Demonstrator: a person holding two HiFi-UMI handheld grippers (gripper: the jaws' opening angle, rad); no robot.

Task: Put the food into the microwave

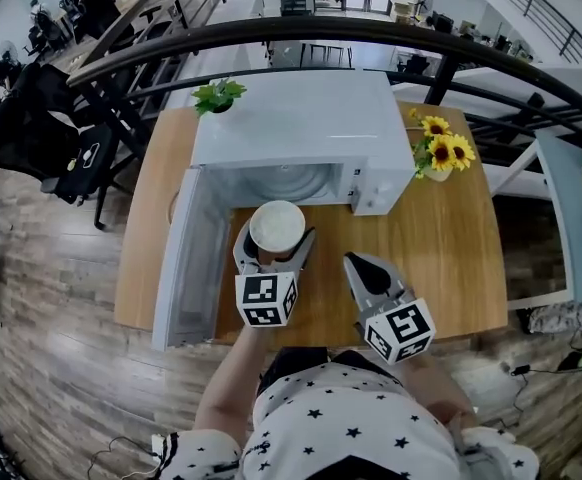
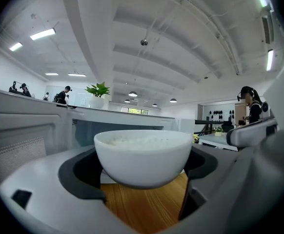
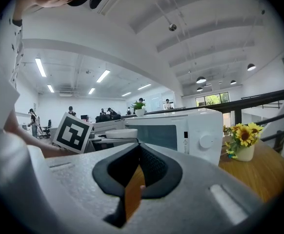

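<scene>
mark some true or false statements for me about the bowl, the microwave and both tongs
1. The microwave has its door swung open. True.
2. The left tongs hold a white bowl of rice. True.
3. The bowl sits inside the microwave. False: it is held in front of the opening, above the table.
4. The right tongs grip a spoon. False: the right tongs are shut, with nothing between them.
5. The sunflowers stand to the left of the microwave. False: they stand to its right.
</scene>
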